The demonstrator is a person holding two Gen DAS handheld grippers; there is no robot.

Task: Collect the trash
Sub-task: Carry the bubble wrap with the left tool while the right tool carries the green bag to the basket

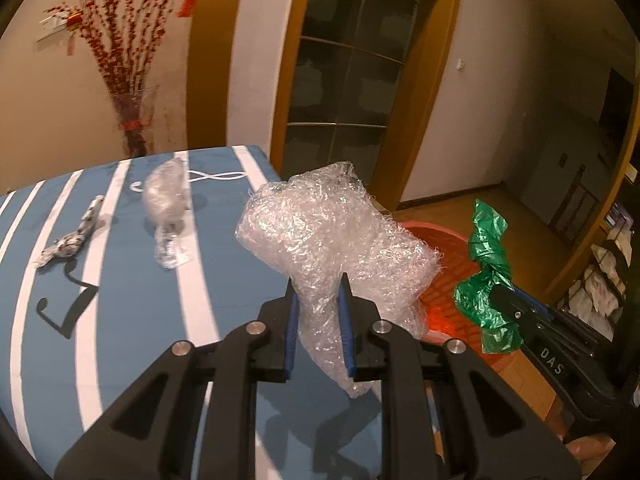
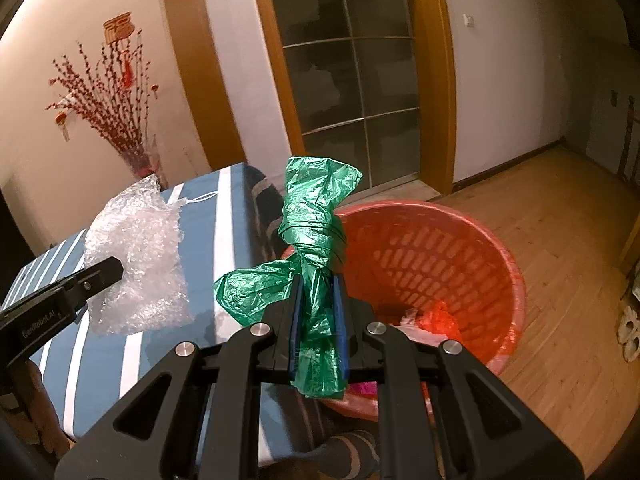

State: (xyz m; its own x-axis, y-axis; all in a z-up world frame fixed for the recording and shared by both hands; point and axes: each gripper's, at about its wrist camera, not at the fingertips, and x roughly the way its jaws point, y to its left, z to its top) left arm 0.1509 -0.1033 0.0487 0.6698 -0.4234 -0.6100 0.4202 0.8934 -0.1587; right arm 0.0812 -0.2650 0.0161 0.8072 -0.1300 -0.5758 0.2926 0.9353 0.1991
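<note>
Trash basket (image 2: 472, 240): red and pink scraps inside | left gripper (image 1: 319, 300) clamps bubble wrap (image 1: 332, 232) above table (image 1: 132, 312) | right gripper (image 2: 318, 292) clamps green bag (image 2: 316, 216) by basket rim

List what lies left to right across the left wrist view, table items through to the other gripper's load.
Crumpled wrapper → clear plastic wad → bubble wrap clamped in the left gripper → red basket → green plastic bag held by the right gripper.

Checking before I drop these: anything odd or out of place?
Nothing damaged or spilled. Left gripper holds crumpled clear bubble wrap, right gripper the knotted green plastic bag. Crumpled clear plastic and a twisted white wrapper lie on the striped blue tablecloth.
</note>
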